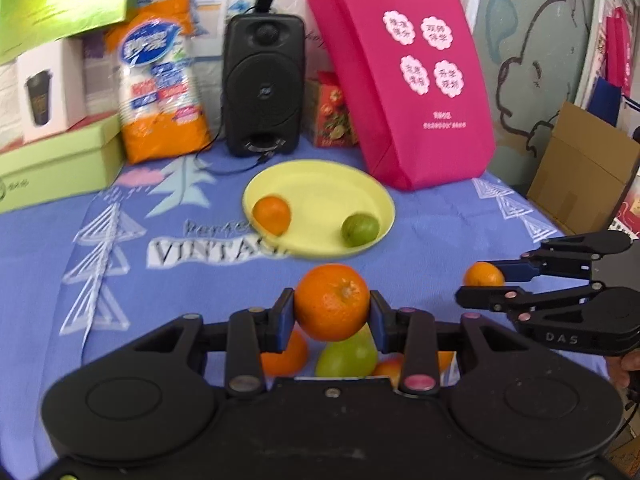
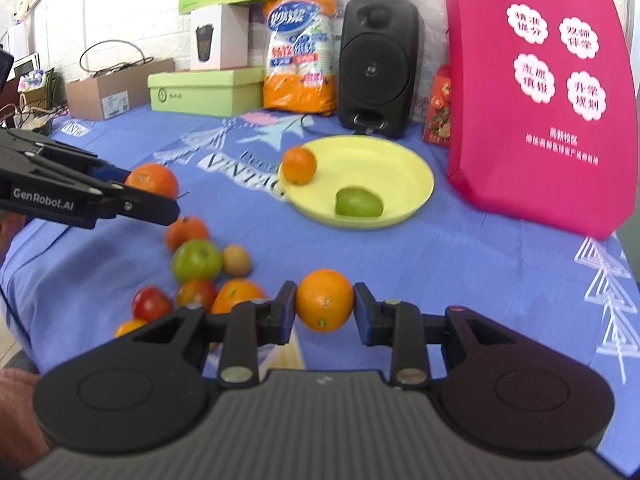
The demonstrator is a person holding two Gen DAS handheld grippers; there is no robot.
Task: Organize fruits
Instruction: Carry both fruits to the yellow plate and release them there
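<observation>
We see a yellow plate [image 2: 404, 160] on the blue cloth holding an orange [image 2: 299, 165] at its left rim and a green fruit [image 2: 358, 202] near its front edge. Two more oranges are lifted off the cloth, a larger one [image 1: 332, 302] and a smaller one [image 2: 325, 300]. The remaining fruits lie clustered on the cloth: an orange [image 2: 187, 232], a green apple [image 2: 196, 261], a brown kiwi [image 2: 237, 260] and red ones [image 2: 151, 303].
</observation>
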